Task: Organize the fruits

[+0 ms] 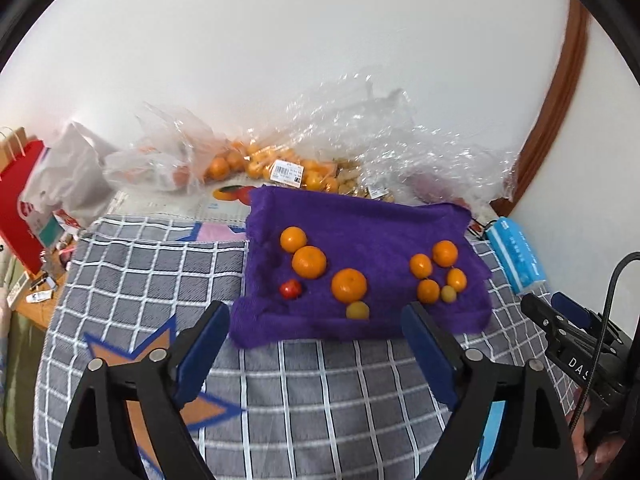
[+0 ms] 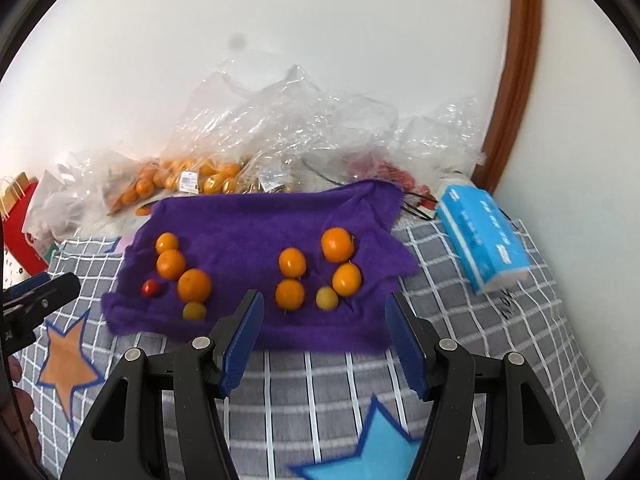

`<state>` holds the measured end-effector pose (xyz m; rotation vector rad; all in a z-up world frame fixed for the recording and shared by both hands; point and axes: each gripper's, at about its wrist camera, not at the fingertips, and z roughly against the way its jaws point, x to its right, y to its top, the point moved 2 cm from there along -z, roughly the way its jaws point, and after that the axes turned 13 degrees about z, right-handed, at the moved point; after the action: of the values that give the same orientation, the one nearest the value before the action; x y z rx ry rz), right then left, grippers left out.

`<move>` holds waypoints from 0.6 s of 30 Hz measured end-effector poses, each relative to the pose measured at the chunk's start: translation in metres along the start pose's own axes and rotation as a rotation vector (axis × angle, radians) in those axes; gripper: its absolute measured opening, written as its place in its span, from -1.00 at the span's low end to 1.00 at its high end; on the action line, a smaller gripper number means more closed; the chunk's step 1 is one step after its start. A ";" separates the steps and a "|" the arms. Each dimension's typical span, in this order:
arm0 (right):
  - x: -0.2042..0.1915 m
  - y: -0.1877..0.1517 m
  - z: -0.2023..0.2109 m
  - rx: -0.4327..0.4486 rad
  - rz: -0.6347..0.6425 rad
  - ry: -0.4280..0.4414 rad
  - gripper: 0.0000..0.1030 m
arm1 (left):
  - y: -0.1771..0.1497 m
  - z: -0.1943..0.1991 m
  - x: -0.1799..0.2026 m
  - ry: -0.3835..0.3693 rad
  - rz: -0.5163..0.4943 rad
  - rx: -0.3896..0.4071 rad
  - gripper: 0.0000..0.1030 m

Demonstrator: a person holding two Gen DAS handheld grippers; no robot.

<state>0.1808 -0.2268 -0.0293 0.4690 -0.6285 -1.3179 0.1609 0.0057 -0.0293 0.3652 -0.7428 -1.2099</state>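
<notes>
A purple towel lies on a grey checked blanket. On its left part sit three oranges, a small red fruit and a yellow fruit. On its right part lie several smaller oranges and another yellow fruit. My left gripper hangs above the towel's near edge, open wide and empty. My right gripper is open too, with nothing between its fingers. The right gripper's body shows at the left wrist view's right edge.
Clear plastic bags with more oranges lie against the wall behind the towel. A blue tissue pack sits at the right. A red paper bag stands at the left. The blanket extends toward me.
</notes>
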 end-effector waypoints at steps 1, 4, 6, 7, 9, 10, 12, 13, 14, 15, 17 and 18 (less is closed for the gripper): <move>-0.001 -0.006 0.010 0.007 -0.003 0.002 0.27 | -0.006 0.008 0.001 0.001 -0.011 0.012 0.77; -0.002 -0.021 0.033 0.056 -0.013 -0.021 0.66 | -0.022 0.029 0.004 0.012 -0.036 0.057 0.88; -0.004 -0.030 0.045 0.083 -0.004 -0.039 0.75 | -0.032 0.038 0.005 0.023 -0.042 0.075 0.90; -0.003 -0.034 0.048 0.085 -0.004 -0.042 0.79 | -0.038 0.043 0.006 0.026 -0.048 0.088 0.91; -0.003 -0.045 0.057 0.087 -0.010 -0.040 0.81 | -0.046 0.049 0.007 0.031 -0.047 0.100 0.95; -0.002 -0.048 0.059 0.087 -0.013 -0.038 0.84 | -0.050 0.052 0.006 0.029 -0.045 0.106 0.95; -0.001 -0.057 0.063 0.086 -0.025 -0.030 0.89 | -0.056 0.056 0.006 0.031 -0.038 0.111 0.96; 0.000 -0.061 0.065 0.086 -0.034 -0.029 0.89 | -0.059 0.058 0.006 0.028 -0.036 0.113 0.96; 0.002 -0.065 0.067 0.083 -0.041 -0.028 0.89 | -0.061 0.060 0.006 0.024 -0.036 0.117 0.97; 0.002 -0.068 0.068 0.082 -0.043 -0.028 0.89 | -0.063 0.062 0.007 0.023 -0.039 0.125 0.99; 0.003 -0.073 0.072 0.083 -0.037 -0.036 0.91 | -0.068 0.066 0.008 0.024 -0.044 0.140 0.99; 0.003 -0.076 0.073 0.085 -0.034 -0.045 0.91 | -0.070 0.067 0.009 0.022 -0.046 0.142 0.99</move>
<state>0.0763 -0.2422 -0.0235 0.5228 -0.7187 -1.3409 0.0669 -0.0173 -0.0222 0.5144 -0.8075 -1.1979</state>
